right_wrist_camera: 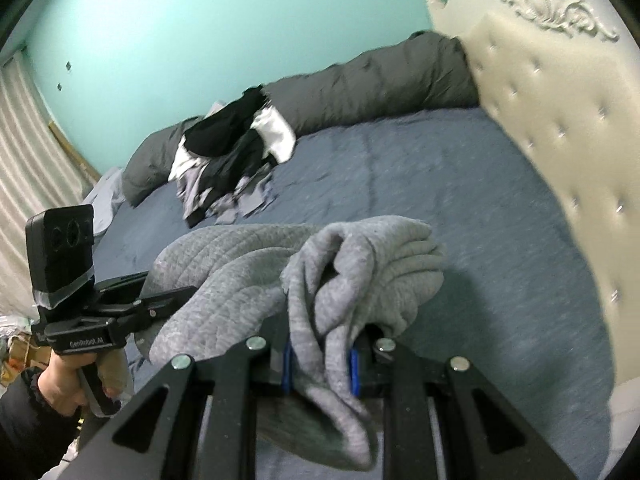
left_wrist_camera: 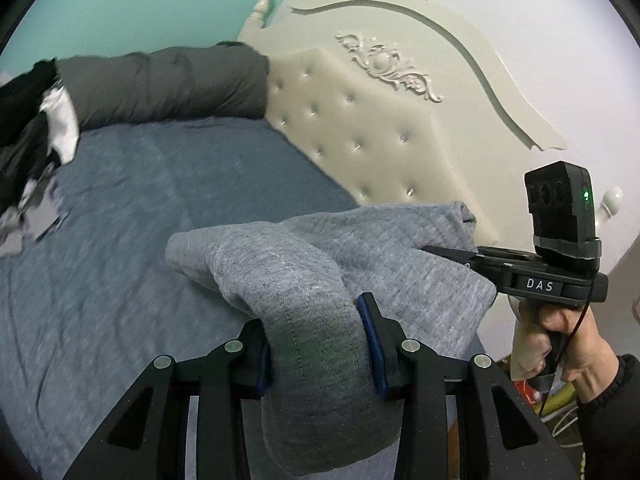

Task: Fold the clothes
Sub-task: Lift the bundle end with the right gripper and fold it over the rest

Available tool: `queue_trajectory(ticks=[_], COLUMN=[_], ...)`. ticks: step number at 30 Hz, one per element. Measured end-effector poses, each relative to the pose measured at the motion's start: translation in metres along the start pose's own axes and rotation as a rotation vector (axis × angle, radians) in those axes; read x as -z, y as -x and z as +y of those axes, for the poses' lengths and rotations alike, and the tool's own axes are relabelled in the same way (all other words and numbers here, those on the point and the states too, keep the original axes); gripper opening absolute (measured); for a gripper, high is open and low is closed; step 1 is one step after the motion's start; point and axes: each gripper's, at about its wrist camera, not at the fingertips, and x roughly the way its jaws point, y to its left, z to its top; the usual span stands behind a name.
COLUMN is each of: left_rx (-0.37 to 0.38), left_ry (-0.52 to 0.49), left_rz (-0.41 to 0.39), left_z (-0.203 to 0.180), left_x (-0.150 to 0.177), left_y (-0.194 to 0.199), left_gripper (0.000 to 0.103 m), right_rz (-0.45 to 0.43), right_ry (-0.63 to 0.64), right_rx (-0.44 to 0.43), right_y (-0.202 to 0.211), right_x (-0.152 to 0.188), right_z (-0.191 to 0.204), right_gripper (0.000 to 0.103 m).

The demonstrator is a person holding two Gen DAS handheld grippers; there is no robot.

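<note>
A grey knit garment (left_wrist_camera: 320,264) is held up over the blue bed (left_wrist_camera: 140,208) by both grippers. My left gripper (left_wrist_camera: 320,344) is shut on a thick folded band of it, which hangs down between the blue pads. My right gripper (right_wrist_camera: 320,364) is shut on another bunched part of the same garment (right_wrist_camera: 360,264), which drapes forward in folds. In the left wrist view the right gripper (left_wrist_camera: 448,252) reaches into the cloth from the right. In the right wrist view the left gripper (right_wrist_camera: 172,296) enters the cloth from the left.
A pile of black, white and grey clothes (right_wrist_camera: 236,152) lies at the far side of the bed, against a long dark grey bolster (right_wrist_camera: 360,84). A cream tufted headboard (left_wrist_camera: 380,120) borders the bed on the right. A teal wall (right_wrist_camera: 200,20) stands behind.
</note>
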Motion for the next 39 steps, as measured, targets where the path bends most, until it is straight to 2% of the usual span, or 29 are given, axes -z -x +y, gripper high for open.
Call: queue_trajectory(ticks=[8,13,18,25,30,36,39], left_rx=[-0.016,-0.023,-0.034,-0.028,-0.001,0.034,0.057], left_ry=[-0.041,-0.06,-0.03,0.03,0.061,0.111,0.172], left_rz=[-0.072,-0.103,-0.082,0.067,0.116,0.14,0.182], left_z=[-0.044,-0.062,-0.069,-0.061,-0.068,-0.083,-0.077], left_x=[-0.06,-0.073,-0.051,0.016,0.042,0.054,0.066], left_y=[-0.056,-0.094,-0.153,-0.234,-0.246,-0.245,-0.255], left_gripper=[0.04,0.04,0.04,0.04,0.04,0.04,0.041], right_rz=[-0.096,-0.139,-0.112,0.025,0.055,0.08,0.134], right_ry=[0.034,0.077,0.047,-0.058,-0.112,-0.138,-0.165], right_rx=[0.061,0.108,0.167,0.205,0.173,0.178,0.204], right_y=[0.024,0.025,0.004,-0.045,-0.043,-0.026,-0.032], right_x=[-0.048,-0.061,-0.043,0.022,0.05,0.062,0.075], right_z=[-0.059,-0.095,-0.148,-0.213,-0.233,-0.242,-0.252], right_gripper=[0.019,0.019,0.019,0.019,0.019,0.019,0.02])
